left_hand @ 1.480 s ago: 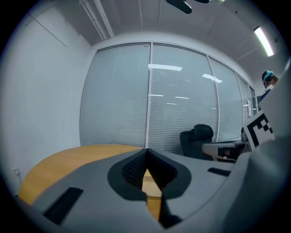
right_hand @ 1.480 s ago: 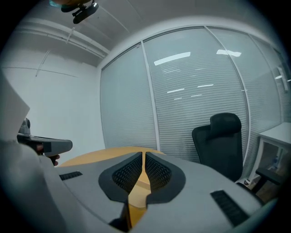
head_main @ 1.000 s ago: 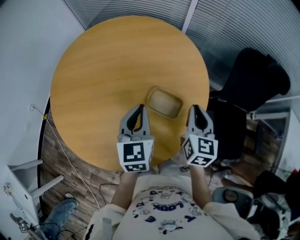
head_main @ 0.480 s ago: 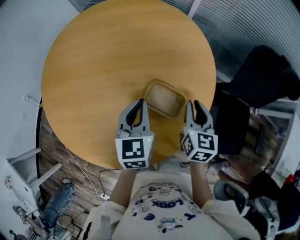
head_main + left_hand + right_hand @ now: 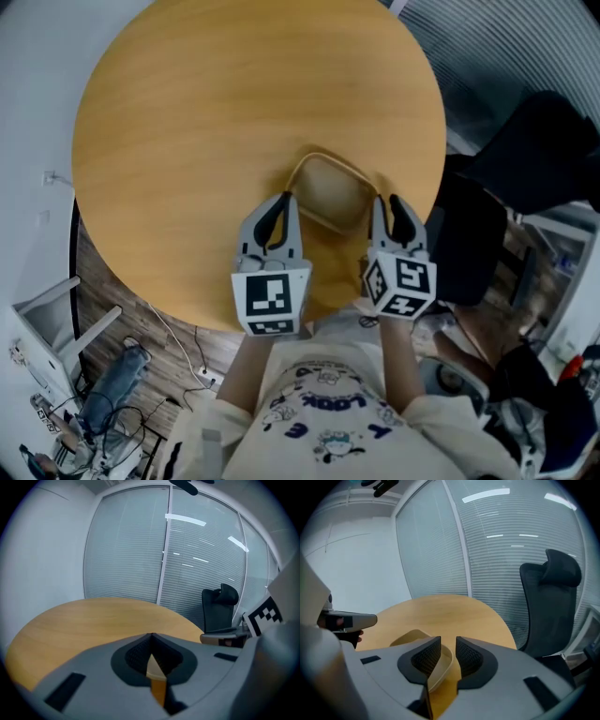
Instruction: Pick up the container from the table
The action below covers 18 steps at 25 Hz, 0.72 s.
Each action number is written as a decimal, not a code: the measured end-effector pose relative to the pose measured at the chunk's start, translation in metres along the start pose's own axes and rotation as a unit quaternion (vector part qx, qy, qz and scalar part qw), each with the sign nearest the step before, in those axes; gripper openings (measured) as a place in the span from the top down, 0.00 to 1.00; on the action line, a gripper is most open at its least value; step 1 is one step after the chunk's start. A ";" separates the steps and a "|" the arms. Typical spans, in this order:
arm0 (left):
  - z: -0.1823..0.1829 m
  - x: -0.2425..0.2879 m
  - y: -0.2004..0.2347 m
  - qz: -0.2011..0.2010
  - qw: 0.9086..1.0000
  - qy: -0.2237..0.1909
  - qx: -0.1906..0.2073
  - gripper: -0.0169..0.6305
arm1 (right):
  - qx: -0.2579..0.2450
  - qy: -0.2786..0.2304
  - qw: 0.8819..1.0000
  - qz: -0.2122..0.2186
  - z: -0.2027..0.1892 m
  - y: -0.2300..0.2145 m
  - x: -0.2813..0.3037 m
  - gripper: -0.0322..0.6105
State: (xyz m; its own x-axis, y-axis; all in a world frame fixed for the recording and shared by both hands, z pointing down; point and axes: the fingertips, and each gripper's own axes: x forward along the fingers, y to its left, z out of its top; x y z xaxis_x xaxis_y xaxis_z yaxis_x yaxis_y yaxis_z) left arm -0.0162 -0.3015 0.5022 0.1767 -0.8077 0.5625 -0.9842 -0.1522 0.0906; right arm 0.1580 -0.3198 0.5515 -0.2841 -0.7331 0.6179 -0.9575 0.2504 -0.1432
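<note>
1. While the wood-plank floor (image 5: 112, 272) with its loose cables shows at the far left of the head view, the round wooden bench (image 5: 187, 141) fills most of the upper half.
2. The left tongs (image 5: 284, 199) lie over the near part of the bench. Their marker cube (image 5: 272, 302) faces the person, and their tips point away, just beside the container's left corner.
3. In the left gripper view the left tongs (image 5: 150, 635) are closed, the two tips meeting at a point. A pale tan sliver shows in the small gap below the tips, above the orange bench top. I cannot tell whether it is pinched there.
4. The container (image 5: 328, 187) is a tan, open-topped tray with rounded corners. It sits between the two tongs, toward the bench's near-right edge, and its far rim shows as a thin pale line.
5. The right tongs (image 5: 385, 204) reach in at the container's right side, with their own marker cube (image 5: 401, 286) nearest the person.
6. In the right gripper view the right tongs (image 5: 448, 641) are clamped on the container (image 5: 410, 637). Its thin rim wall runs through the narrow slot between the ribbed pads (image 5: 425, 660) and bends as it passes.
7. Right of the bench stands a black office chair (image 5: 548, 602), in front of a glass wall with blinds (image 5: 506, 550).
</note>
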 end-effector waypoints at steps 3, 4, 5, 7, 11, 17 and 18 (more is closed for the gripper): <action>-0.008 0.004 -0.001 0.000 1.000 0.009 -0.001 0.97 | 0.002 0.013 1.000 0.003 -0.009 -0.001 0.007 0.82; -0.011 0.004 -0.001 0.001 1.000 0.011 -0.003 0.97 | 0.002 0.017 1.000 0.003 -0.012 -0.001 0.009 0.82; -0.013 0.005 0.000 0.001 1.000 0.014 -0.004 0.97 | 0.003 0.021 1.000 0.003 -0.015 0.000 0.011 0.82; -0.018 0.006 0.004 0.003 1.000 0.019 -0.007 0.97 | 0.006 0.028 1.000 0.000 -0.021 0.002 0.015 0.82; -0.028 0.009 0.008 0.006 1.000 0.028 -0.009 0.97 | 0.010 0.039 0.999 0.000 -0.032 0.003 0.024 0.82; -0.044 0.012 0.010 0.006 0.999 0.043 -0.012 0.97 | 0.025 0.050 0.998 -0.011 -0.043 0.001 0.029 0.82; -0.046 0.012 0.011 0.007 0.999 0.044 -0.012 0.97 | 0.029 0.049 0.998 -0.011 -0.044 0.001 0.030 0.82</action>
State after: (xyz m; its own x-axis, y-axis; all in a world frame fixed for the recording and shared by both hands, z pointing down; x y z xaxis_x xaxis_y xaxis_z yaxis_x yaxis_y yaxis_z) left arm -0.0254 -0.2869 0.5474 0.1620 -0.7561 0.6341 -0.9868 -0.1263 0.1015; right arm 0.1508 -0.3139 0.6036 -0.2590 -0.6714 0.6944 -0.9657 0.1954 -0.1712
